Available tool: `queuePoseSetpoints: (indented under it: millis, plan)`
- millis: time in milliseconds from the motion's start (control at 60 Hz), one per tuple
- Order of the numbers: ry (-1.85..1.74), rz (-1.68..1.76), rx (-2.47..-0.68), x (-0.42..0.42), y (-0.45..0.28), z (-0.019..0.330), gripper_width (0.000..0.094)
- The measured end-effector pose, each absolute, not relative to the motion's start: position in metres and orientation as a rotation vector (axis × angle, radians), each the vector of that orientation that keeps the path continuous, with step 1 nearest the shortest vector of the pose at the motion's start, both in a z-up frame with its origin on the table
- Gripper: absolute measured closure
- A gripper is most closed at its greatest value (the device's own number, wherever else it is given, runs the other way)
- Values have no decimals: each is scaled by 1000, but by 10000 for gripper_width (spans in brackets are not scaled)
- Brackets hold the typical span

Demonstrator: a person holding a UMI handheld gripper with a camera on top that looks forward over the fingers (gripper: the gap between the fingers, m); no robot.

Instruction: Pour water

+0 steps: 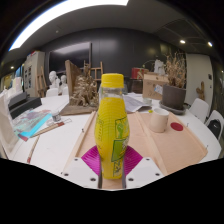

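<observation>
- Squarely between the two fingers of the gripper stood a yellow bottle with a yellow cap, upright, its base low between the magenta pads.
- Whether the pads pressed on the bottle or merely flanked it could not be told.
- Beyond the bottle, a white cup stood on the wooden table, with a small red lid just beside the cup.

Light wooden table carries a white cup, a small red lid, and papers.
</observation>
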State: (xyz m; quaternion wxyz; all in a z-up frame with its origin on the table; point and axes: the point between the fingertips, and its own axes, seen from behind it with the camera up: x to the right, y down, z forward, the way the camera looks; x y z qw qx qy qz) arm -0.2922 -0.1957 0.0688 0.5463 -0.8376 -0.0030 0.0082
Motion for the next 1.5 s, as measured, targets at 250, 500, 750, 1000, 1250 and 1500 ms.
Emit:
queuePoseSetpoints:
  millis: [250,500,750,1000,1250,1500]
  plan:
    - [121,260,-1910,-294,-142,150,676]
    - [729,997,-1728,-267,-48,209,678]
    - [1266,1517,-1462,-229,13,187,676]
    - [1475,1761,-1306,-221,32,177,675]
    - [1288,1630,-1535,-224,24,178,677]
    - [533,946,-1791,-161,24,237,676]
